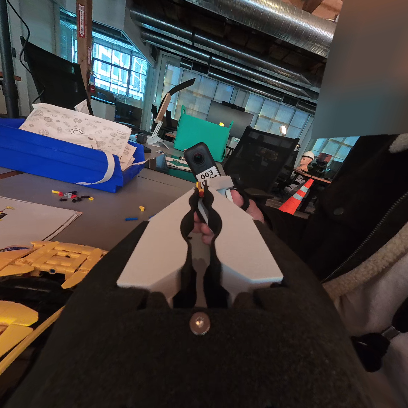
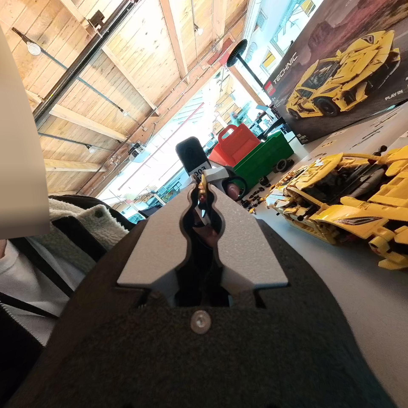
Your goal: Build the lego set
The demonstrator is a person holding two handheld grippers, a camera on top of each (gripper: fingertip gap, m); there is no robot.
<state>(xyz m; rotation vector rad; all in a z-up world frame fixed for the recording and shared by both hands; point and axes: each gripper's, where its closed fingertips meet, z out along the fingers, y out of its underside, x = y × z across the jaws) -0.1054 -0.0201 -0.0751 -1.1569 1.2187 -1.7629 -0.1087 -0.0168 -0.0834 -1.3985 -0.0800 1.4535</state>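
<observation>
Most of the yellow lego car [image 2: 344, 203] looks built and lies on the tabletop [image 2: 353, 309]. Both grippers are raised above it, tip to tip, on one small yellow and red piece [image 1: 199, 190]. The left gripper [image 1: 200, 191] and right gripper [image 2: 202, 185] each have fingers clamped on it. Loose pieces [image 1: 72, 196] remain near the blue bin [image 1: 66, 163], so building isn't finished.

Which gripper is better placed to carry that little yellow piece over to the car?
Probably left. Both the left gripper and right gripper pinch the small yellow piece, but the yellow car lies right beside the left one, farther from the right.
</observation>
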